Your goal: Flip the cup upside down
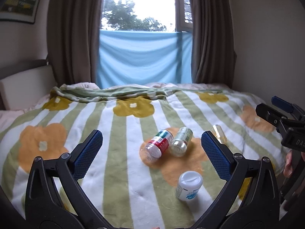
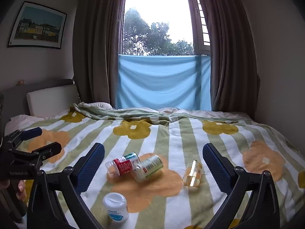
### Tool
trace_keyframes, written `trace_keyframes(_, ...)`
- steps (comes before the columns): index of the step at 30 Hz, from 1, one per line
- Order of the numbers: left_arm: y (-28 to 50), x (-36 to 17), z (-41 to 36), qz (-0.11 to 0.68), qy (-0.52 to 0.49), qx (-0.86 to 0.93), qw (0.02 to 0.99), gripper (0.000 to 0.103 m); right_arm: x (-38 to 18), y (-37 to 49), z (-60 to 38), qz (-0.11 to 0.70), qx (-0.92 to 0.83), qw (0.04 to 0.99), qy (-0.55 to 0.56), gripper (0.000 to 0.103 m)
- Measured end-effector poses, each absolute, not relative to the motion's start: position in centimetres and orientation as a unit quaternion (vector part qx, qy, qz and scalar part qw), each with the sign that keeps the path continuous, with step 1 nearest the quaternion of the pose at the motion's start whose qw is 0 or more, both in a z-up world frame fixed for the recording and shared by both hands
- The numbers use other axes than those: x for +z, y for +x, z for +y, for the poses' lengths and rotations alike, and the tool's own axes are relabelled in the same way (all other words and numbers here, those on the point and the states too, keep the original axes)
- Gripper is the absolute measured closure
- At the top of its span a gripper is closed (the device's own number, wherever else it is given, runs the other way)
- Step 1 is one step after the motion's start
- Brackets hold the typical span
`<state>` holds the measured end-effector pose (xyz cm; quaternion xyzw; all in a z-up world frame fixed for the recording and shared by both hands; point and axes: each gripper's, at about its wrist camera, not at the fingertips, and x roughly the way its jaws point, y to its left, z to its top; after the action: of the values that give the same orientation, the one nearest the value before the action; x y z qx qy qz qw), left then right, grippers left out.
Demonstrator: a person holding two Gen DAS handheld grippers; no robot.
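A small clear yellowish cup (image 2: 192, 173) lies on its side on the flowered blanket (image 2: 190, 133), just left of my right gripper's right finger. In the left wrist view the cup (image 1: 219, 133) peeks out behind my left gripper's right finger. My left gripper (image 1: 151, 135) is open and empty, hovering over the bed above the bottles. My right gripper (image 2: 154, 147) is also open with nothing between its fingers. Each gripper shows in the other's view: the right gripper (image 1: 270, 106) at the right edge, the left gripper (image 2: 47, 140) at the left edge.
Two clear bottles lie side by side, one with a red label (image 2: 122, 166) and one with a green label (image 2: 149, 167). A white capped bottle (image 2: 115, 207) stands nearer to me. A headboard (image 2: 51, 99) is at the left, with curtains and a window behind the bed.
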<state>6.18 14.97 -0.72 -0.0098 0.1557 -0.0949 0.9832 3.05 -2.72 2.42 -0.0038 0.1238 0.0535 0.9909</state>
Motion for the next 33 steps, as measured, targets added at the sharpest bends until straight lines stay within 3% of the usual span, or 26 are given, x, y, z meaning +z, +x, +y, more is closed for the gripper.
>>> trace_keyframes(12,3.8,-1.1,18.7,0.136,-0.019,-0.054,0.989,0.000,2.2,2.3,0.3,0.113,0.025,0.993,-0.021,0.000)
trace_keyframes(33,2.8,-1.2,18.2,0.124,-0.016,-0.059,0.990,0.000,2.5,1.8,0.8,0.116,0.021,0.993,-0.017,0.000)
